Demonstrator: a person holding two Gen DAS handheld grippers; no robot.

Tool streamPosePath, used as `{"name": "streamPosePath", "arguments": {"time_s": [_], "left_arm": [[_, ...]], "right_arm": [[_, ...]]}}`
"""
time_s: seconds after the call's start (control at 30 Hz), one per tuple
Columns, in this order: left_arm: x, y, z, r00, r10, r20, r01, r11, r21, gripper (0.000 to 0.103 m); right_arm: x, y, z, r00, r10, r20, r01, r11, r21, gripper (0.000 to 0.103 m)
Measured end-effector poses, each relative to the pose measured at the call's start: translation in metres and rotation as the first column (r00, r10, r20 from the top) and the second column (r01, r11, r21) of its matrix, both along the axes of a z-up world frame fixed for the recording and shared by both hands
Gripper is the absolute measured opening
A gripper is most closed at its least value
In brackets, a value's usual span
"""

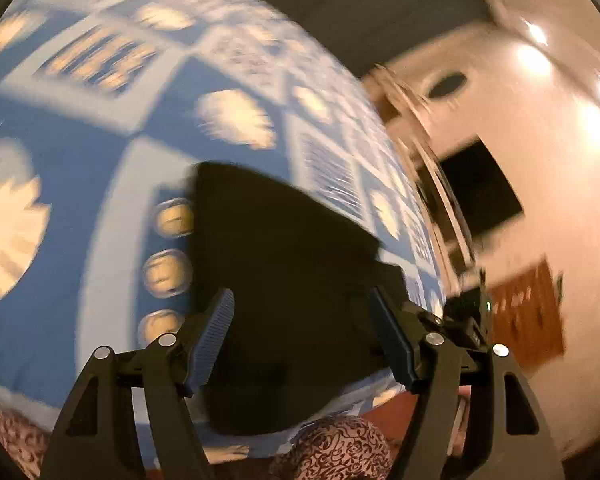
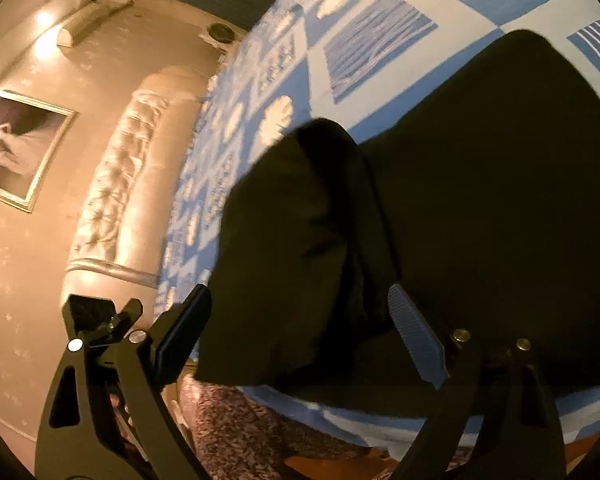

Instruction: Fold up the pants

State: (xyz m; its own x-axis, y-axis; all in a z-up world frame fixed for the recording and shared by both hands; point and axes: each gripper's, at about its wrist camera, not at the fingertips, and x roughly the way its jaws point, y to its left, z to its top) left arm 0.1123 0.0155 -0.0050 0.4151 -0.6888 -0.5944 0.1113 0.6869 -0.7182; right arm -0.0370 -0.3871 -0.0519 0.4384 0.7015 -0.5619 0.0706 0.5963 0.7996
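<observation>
Blue patterned bedspread [image 2: 372, 56] covers the bed, and the black pants [image 2: 480, 208] lie on it near its front edge. Left hand-held gripper [image 1: 300, 340] hangs above them with fingers spread apart, gripping nothing. Right hand-held gripper [image 2: 312, 332] is likewise wide apart around a raised fold. Farther off stands a tufted headboard [image 2: 120, 184].

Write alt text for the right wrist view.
The open right gripper hangs over dark pants lying on a blue patterned bedspread, a bunched fold of fabric between its fingers. A tufted cream headboard and framed picture are at left.
</observation>
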Motion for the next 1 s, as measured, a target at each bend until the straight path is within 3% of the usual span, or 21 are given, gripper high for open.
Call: {"name": "streamPosePath", "arguments": {"time_s": [0.13, 0.27, 0.37, 0.47, 0.5, 0.53, 0.57, 0.73, 0.77, 0.8, 1.0], "left_arm": [[-0.001, 0.035, -0.025, 0.994, 0.088, -0.066, -0.092, 0.995, -0.05, 0.069], [-0.002, 0.045, -0.04, 0.989, 0.097, -0.116, -0.105, 0.992, -0.07, 0.069], [0.0, 0.044, -0.044, 0.986, 0.092, -0.14, -0.106, 0.99, -0.096, 0.069], [-0.002, 0.042, -0.047, 0.985, 0.075, -0.152, -0.091, 0.991, -0.099, 0.069], [-0.003, 0.04, -0.049, 0.986, 0.07, -0.154, -0.085, 0.992, -0.093, 0.069], [-0.003, 0.039, -0.05, 0.986, 0.066, -0.156, -0.08, 0.993, -0.087, 0.069], [-0.003, 0.037, -0.052, 0.985, 0.063, -0.161, -0.077, 0.994, -0.081, 0.069], [-0.005, 0.035, -0.054, 0.986, 0.054, -0.16, -0.067, 0.995, -0.076, 0.071], [-0.004, 0.035, -0.052, 0.987, 0.053, -0.153, -0.064, 0.995, -0.071, 0.074], [-0.005, 0.035, -0.05, 0.988, 0.055, -0.143, -0.065, 0.996, -0.067, 0.077], [-0.005, 0.027, -0.044, 0.995, 0.023, -0.102, -0.031, 0.996, -0.079, 0.078]], "right_arm": [[0.01, 0.006, -0.001, 1.0, -0.006, -0.028, 0.004, 0.999, -0.049, 0.09], [0.015, -0.002, 0.011, 0.999, -0.054, -0.005, 0.053, 0.989, -0.135, 0.09], [0.025, 0.009, -0.006, 0.995, 0.01, -0.101, -0.025, 0.99, -0.142, 0.09], [0.03, 0.019, -0.004, 0.995, 0.045, -0.094, -0.06, 0.986, -0.157, 0.088], [0.031, 0.023, -0.003, 0.994, 0.06, -0.093, -0.073, 0.986, -0.148, 0.074], [0.032, 0.026, -0.003, 0.993, 0.07, -0.097, -0.085, 0.984, -0.158, 0.052], [0.033, 0.029, -0.005, 0.991, 0.085, -0.105, -0.101, 0.982, -0.161, 0.044], [0.03, 0.031, 0.007, 0.994, 0.097, -0.052, -0.104, 0.983, -0.149, 0.036], [0.027, 0.029, 0.016, 0.995, 0.093, -0.022, -0.095, 0.985, -0.146, 0.028], [0.024, 0.025, 0.029, 0.996, 0.086, 0.023, -0.082, 0.986, -0.148, 0.012], [0.01, -0.006, 0.079, 0.987, 0.067, 0.145, -0.031, 0.971, -0.238, 0.004]]}}
